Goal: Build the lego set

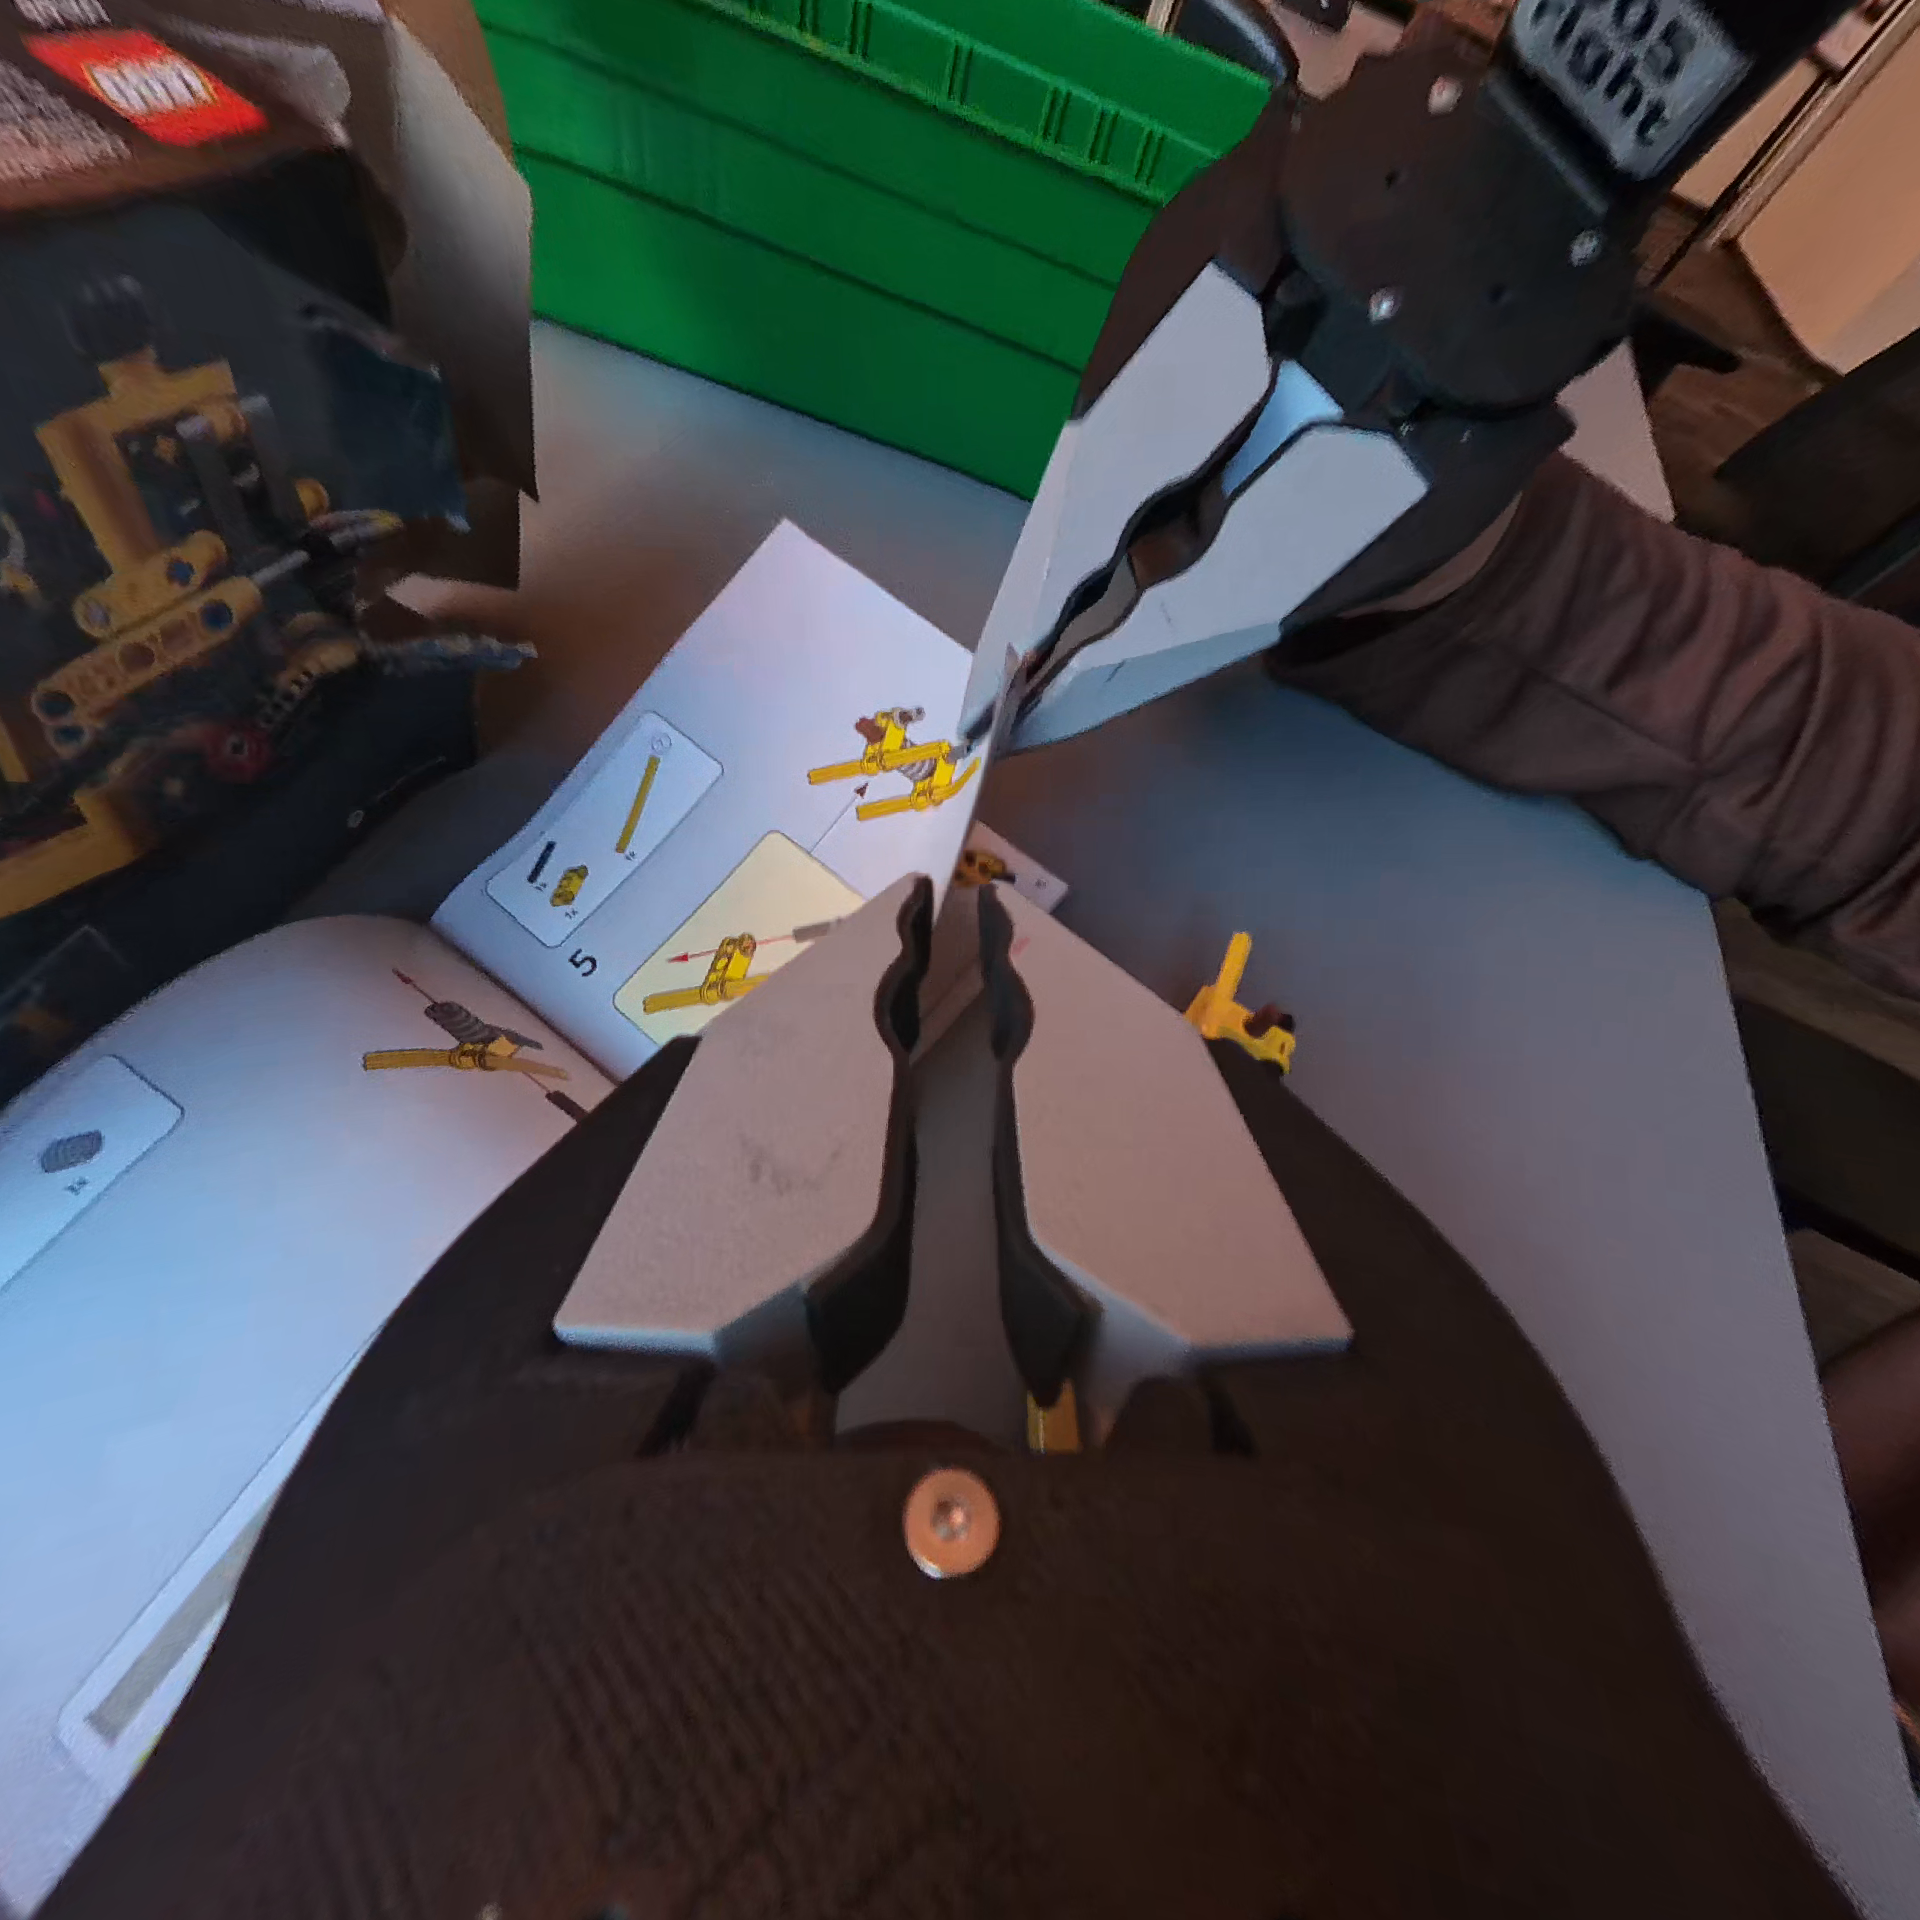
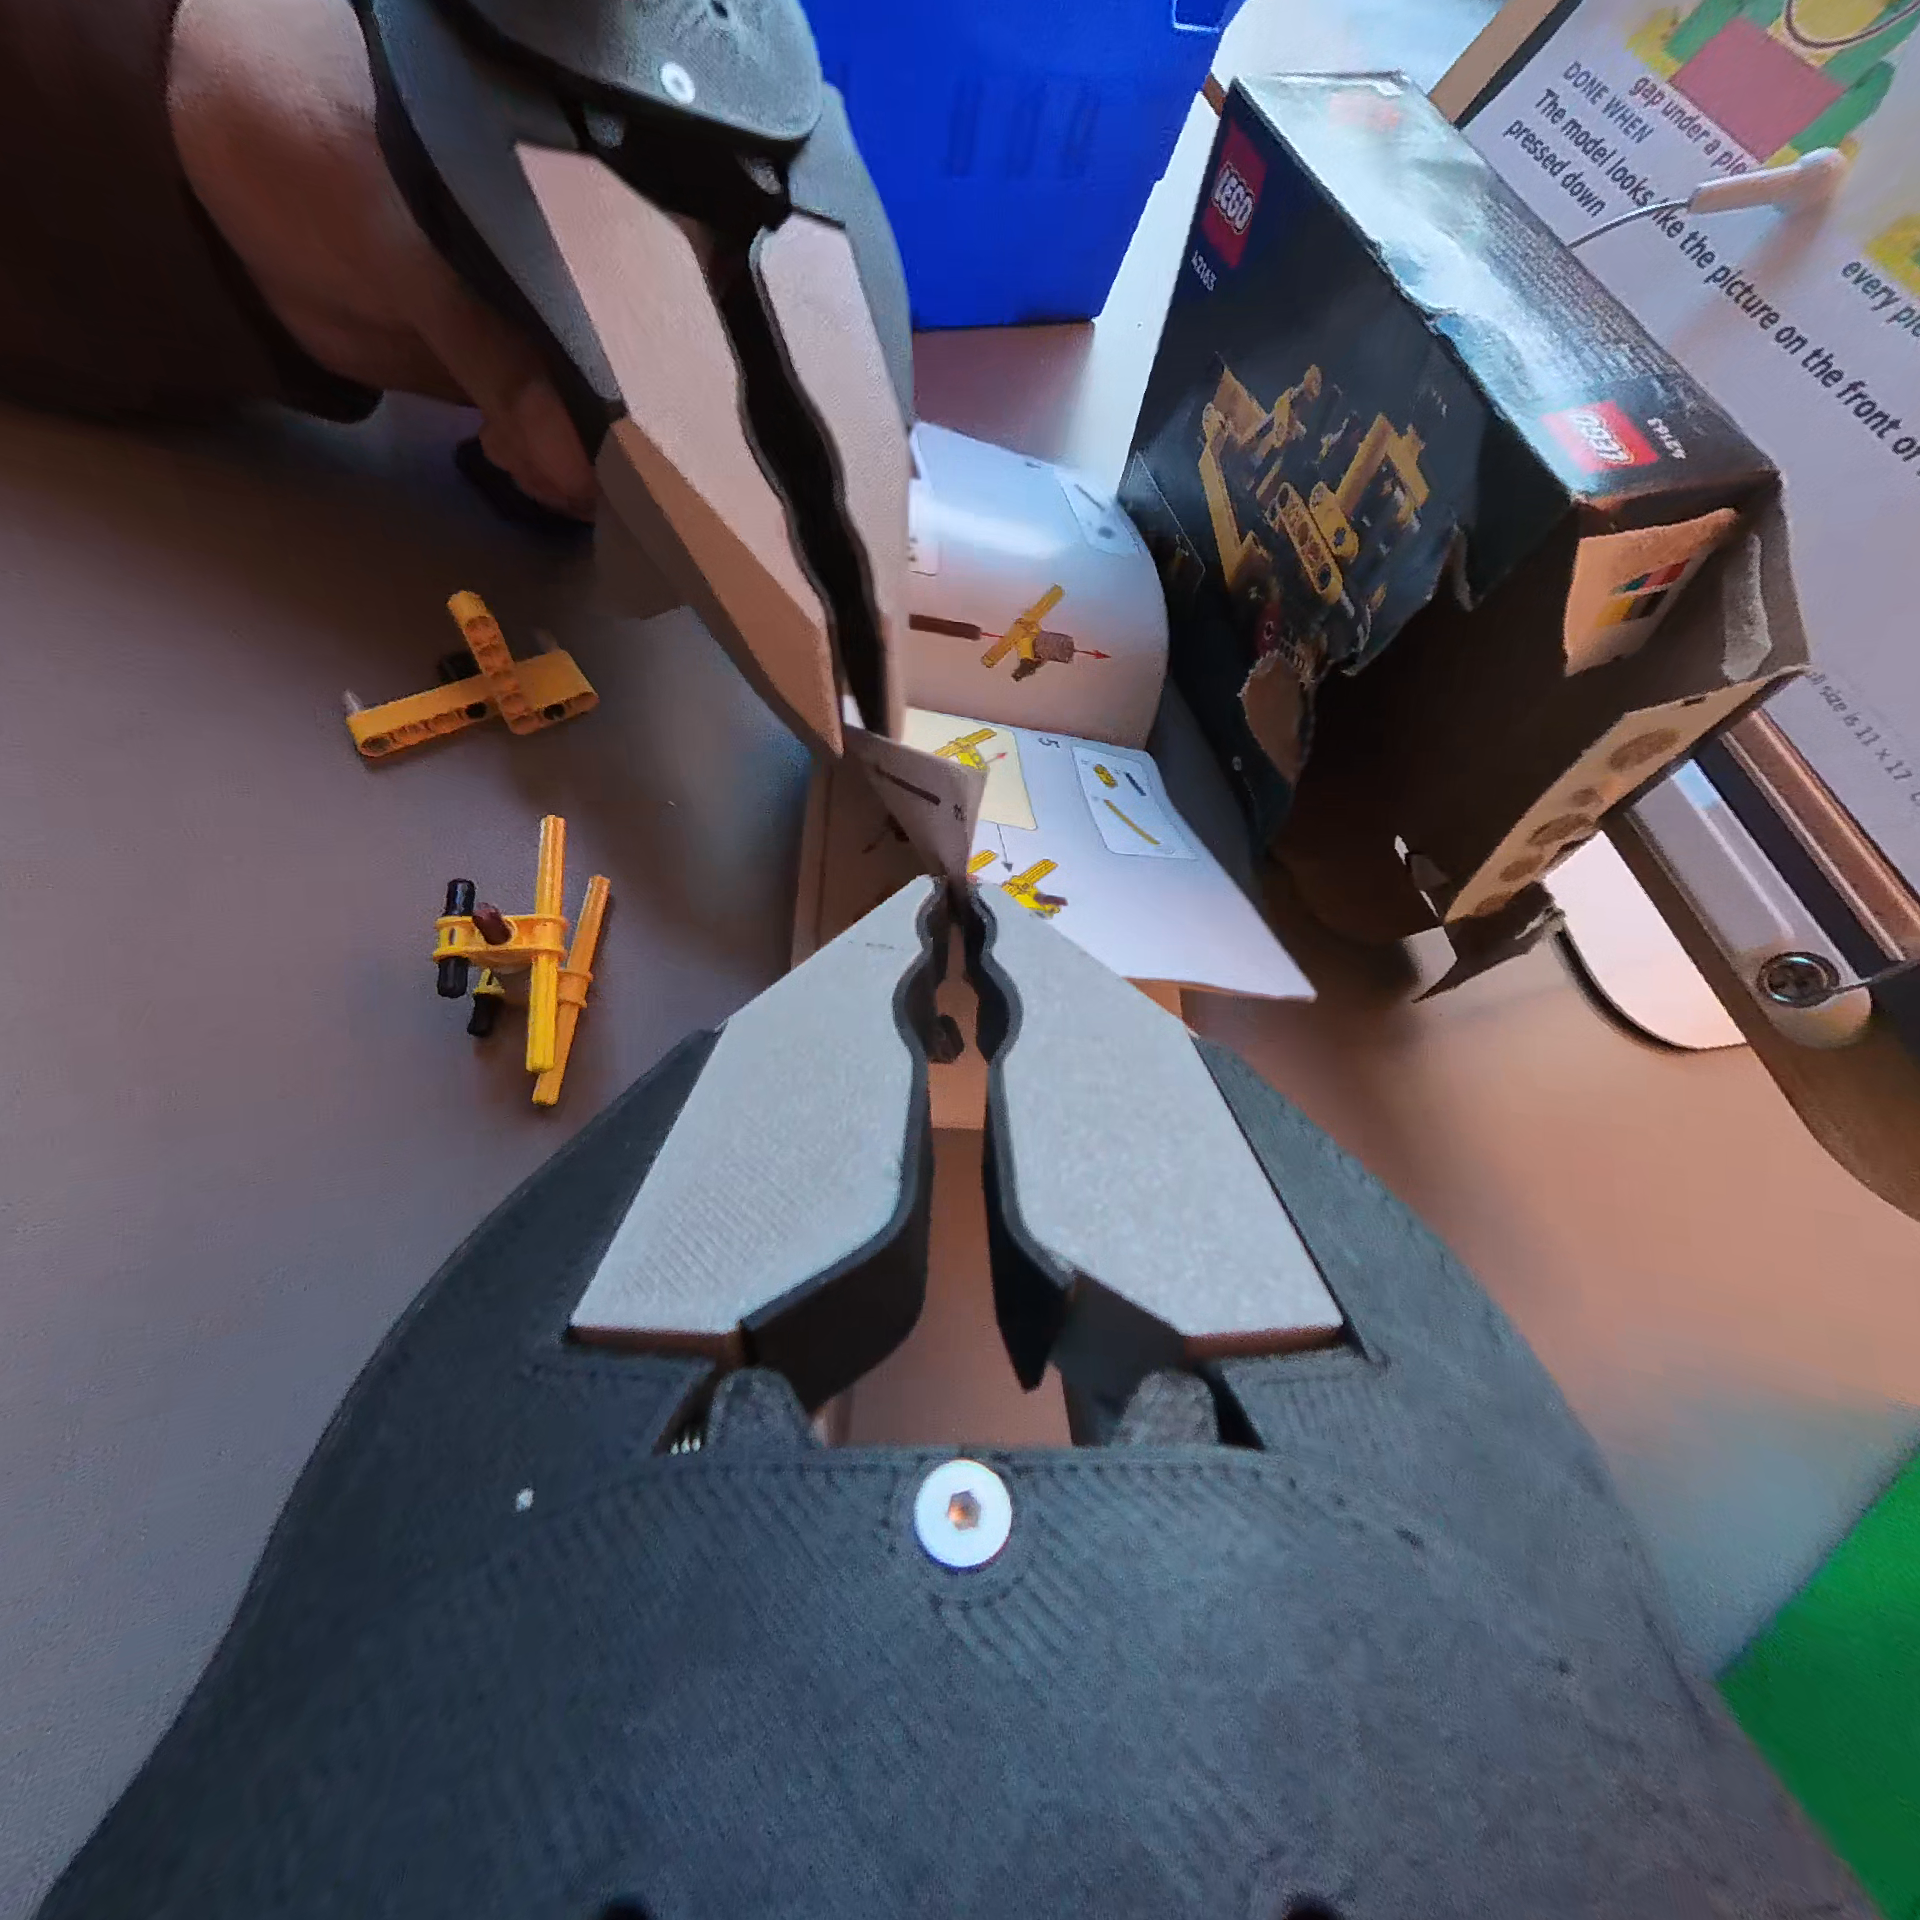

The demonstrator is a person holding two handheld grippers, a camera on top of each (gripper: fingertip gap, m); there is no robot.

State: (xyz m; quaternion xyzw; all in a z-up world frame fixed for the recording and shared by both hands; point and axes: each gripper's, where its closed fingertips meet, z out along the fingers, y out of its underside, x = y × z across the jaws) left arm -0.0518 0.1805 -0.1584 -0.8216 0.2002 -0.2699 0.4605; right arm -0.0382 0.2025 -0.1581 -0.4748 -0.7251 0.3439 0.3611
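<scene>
**Both grippers pinch one booklet page**

The instruction booklet [image 2: 1122,831] lies open on the grey table [image 2: 208,1195], just beside the torn black lego box [image 2: 1455,540]; one of its pages [image 1: 997,790] stands lifted on edge. The right gripper [image 2: 958,906] has its jaws closed on the page's lower corner; the left gripper [image 2: 862,727] comes down from above with its jaws nearly together, pinching the same page at its tip. Left of the booklet, apart from both tools, rest two part-built pieces: a yellow axle assembly [image 2: 525,956] with black pins, and farther back a yellow beam assembly [image 2: 478,681]; a green crate [image 1: 831,208] stands beyond the booklet; a blue bin [image 2: 997,156] sits behind the box.
</scene>
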